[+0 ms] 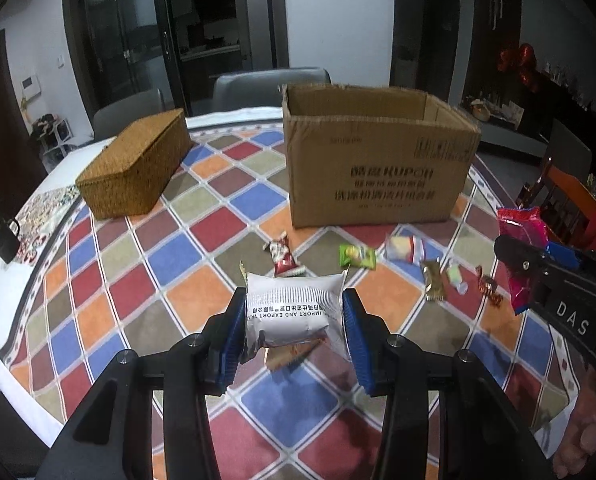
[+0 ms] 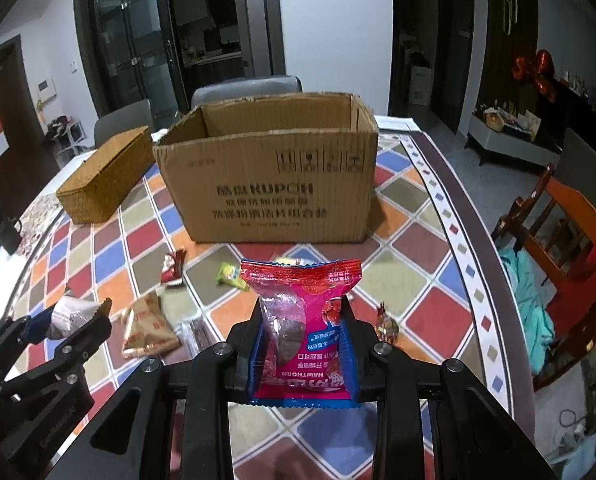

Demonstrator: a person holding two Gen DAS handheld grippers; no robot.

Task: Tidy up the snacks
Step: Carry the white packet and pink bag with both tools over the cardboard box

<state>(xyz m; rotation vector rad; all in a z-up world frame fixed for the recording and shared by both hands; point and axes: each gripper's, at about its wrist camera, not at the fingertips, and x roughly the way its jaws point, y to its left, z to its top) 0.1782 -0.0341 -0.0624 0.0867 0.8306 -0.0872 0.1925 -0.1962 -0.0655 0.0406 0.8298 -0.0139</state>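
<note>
My left gripper [image 1: 294, 312] is shut on a white snack packet [image 1: 294, 308] and holds it above the table; it also shows at the left of the right wrist view [image 2: 74, 316]. My right gripper [image 2: 302, 328] is shut on a pink hawthorn snack packet [image 2: 302, 320]; it shows at the right of the left wrist view [image 1: 522, 256]. An open cardboard box [image 1: 378, 160] [image 2: 270, 184] stands beyond both. Loose snacks lie before it: a red packet [image 1: 284, 256], a green packet [image 1: 357, 257], a clear packet [image 1: 404, 248], a gold packet [image 1: 434, 280] and a beige packet [image 2: 148, 332].
A lidded wicker basket [image 1: 138, 164] [image 2: 106, 176] sits at the back left. A black mug [image 1: 4, 236] stands at the table's left edge. The table carries a checkered cloth [image 1: 202, 248]. Chairs [image 1: 270, 82] stand behind the table, and a wooden chair [image 2: 558, 220] at the right.
</note>
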